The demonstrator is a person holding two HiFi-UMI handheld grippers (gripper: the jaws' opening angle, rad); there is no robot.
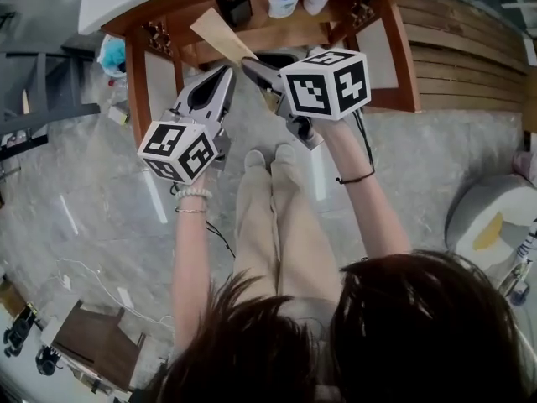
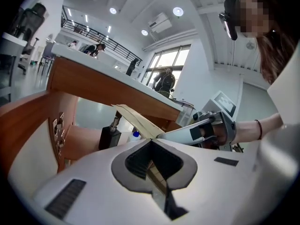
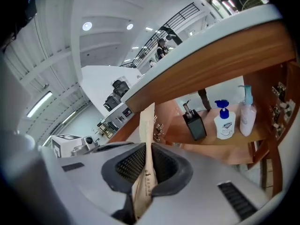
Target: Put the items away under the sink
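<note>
While on bag (image 1: 216, 34), left gripper (image 1: 228, 71), right gripper (image 1: 249, 64) tip-to-tip.

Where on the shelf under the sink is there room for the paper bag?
Free: the front strip of the shelf, before the black dispenser, blue-capped bottle and white bottle, and left of the dispenser. Crowded: the back, where those three stand in a row.

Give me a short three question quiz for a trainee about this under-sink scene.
1. True or false: the right hand-held gripper is empty.
2. How many containers stand on the shelf? A two, B three, C five.
3. Fill in: the pump on the middle bottle is ___.
Key: 1 false, it grips a paper packet; 2 B; 3 blue.
</note>
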